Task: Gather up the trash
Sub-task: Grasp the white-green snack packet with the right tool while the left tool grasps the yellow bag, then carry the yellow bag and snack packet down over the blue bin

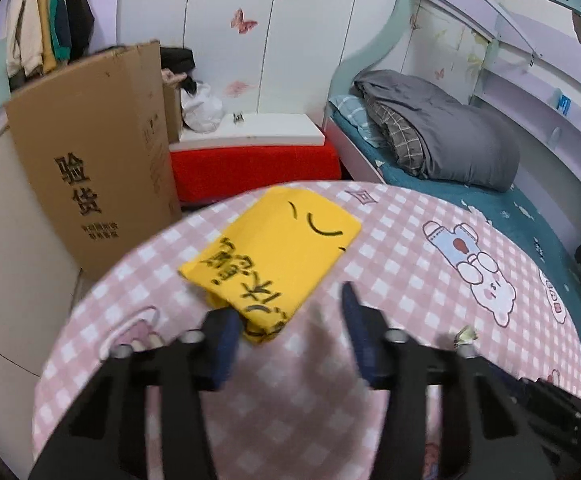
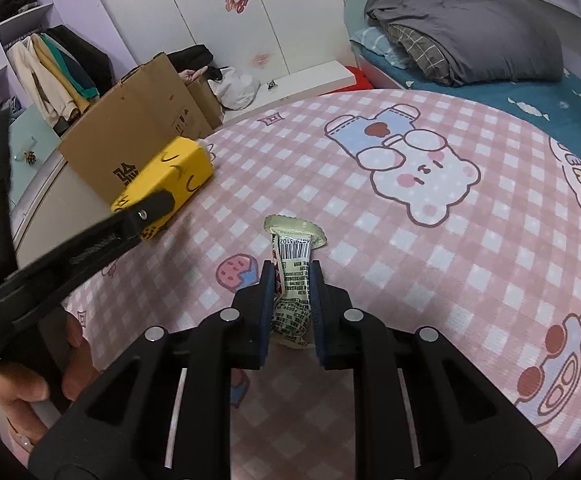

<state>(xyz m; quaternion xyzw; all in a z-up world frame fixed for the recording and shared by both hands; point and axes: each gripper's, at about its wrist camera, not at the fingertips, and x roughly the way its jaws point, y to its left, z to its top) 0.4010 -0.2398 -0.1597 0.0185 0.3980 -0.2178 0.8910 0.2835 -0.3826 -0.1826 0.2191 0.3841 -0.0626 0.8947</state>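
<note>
A yellow packet (image 1: 274, 260) with black print lies on the pink checked tablecloth (image 1: 410, 248) near its far left edge. My left gripper (image 1: 286, 302) is open around the packet's near corner. That corner sits by the left pad (image 1: 224, 344), and the right pad stands apart from it. In the right wrist view the left gripper's finger (image 2: 154, 204) overlaps the yellow packet (image 2: 170, 172). My right gripper (image 2: 291, 266) is shut on a pale snack wrapper (image 2: 294, 246) with a barcode, just above the cloth (image 2: 370, 280).
A tall cardboard box (image 1: 90, 160) stands beyond the table's left edge. Behind it are a red-covered bench (image 1: 250, 168) and white wardrobe doors. A bed with a grey quilt (image 1: 430, 132) lies to the right. A person's hand (image 2: 22, 392) holds the left gripper.
</note>
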